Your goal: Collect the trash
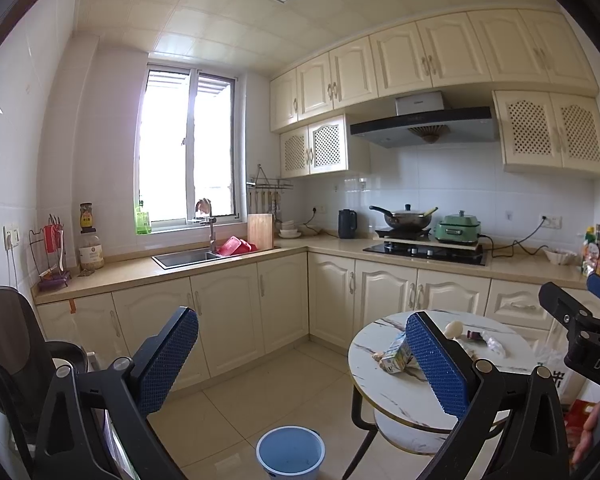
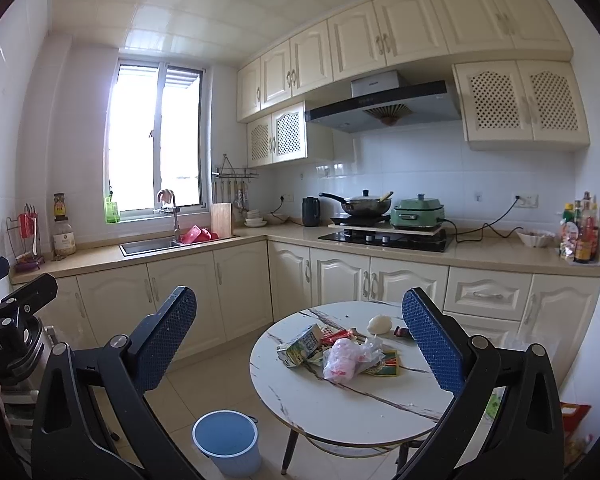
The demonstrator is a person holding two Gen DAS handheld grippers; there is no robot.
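Trash lies on a round white marble table: a green and white drink carton, a crumpled clear plastic bag with pink inside, flat colourful wrappers, a pale lump and a small dark wrapper. A light blue bin stands on the floor left of the table. My right gripper is open and empty, held above and short of the table. My left gripper is open and empty, over the floor left of the table. The carton and the bin show in the left view too.
Cream cabinets and a counter run along the back with a sink, a hob with a wok and a green cooker. A dark chair stands at the far left. Bags lie right of the table.
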